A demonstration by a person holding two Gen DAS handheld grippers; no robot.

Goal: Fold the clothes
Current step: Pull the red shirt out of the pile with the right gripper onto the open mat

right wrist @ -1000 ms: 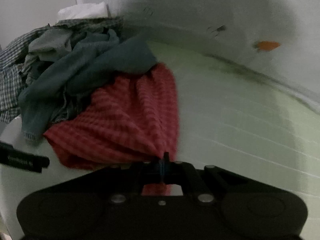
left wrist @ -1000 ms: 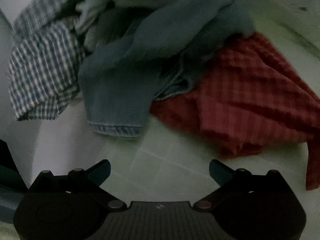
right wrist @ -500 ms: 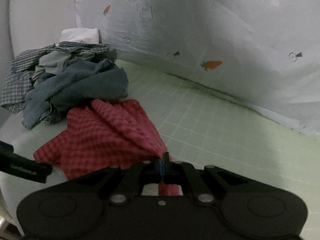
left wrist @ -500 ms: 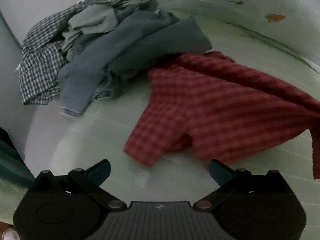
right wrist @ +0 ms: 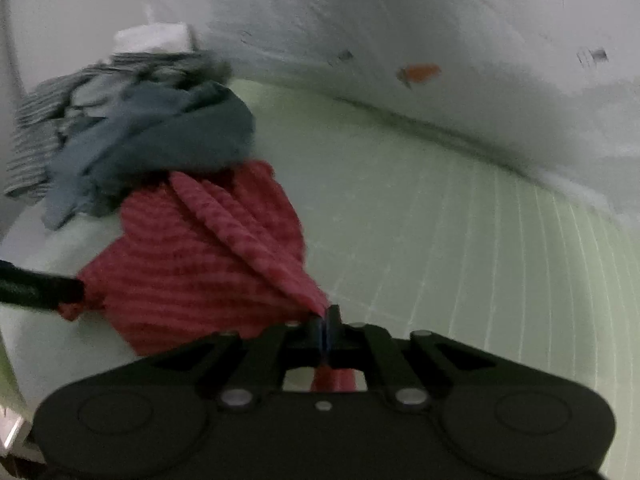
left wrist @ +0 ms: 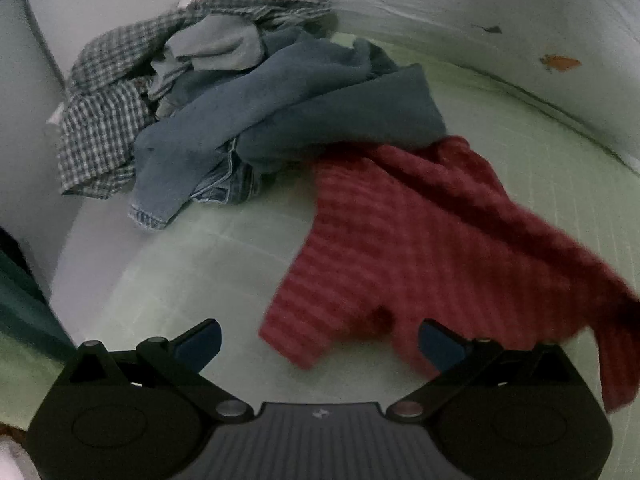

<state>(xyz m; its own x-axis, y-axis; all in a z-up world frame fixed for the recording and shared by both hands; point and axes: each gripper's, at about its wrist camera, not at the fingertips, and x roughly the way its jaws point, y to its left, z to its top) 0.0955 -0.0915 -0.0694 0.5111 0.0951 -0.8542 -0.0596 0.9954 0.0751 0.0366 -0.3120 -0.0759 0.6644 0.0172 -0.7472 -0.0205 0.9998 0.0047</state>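
A red checked garment (left wrist: 424, 240) lies crumpled on the green gridded bed sheet (left wrist: 192, 264), stretched toward the right. My right gripper (right wrist: 325, 322) is shut on one corner of it (right wrist: 224, 256), and the cloth fans out from the closed jaws. My left gripper (left wrist: 318, 340) is open and empty, just in front of the garment's near sleeve edge, its fingertips (left wrist: 200, 338) above the sheet. The left gripper's finger (right wrist: 36, 290) shows at the left of the right wrist view, next to the garment's left corner.
A pile of clothes sits at the back left: a blue denim piece (left wrist: 288, 116), a grey top (left wrist: 216, 46) and a checked shirt (left wrist: 108, 120). A white patterned wall or cover (right wrist: 440, 40) rises behind the bed. The sheet's edge (left wrist: 72, 240) drops off at the left.
My right gripper has pulled the red garment out from under the pile toward the right and spread it. The left gripper has drawn back, then come close to the garment's near edge.
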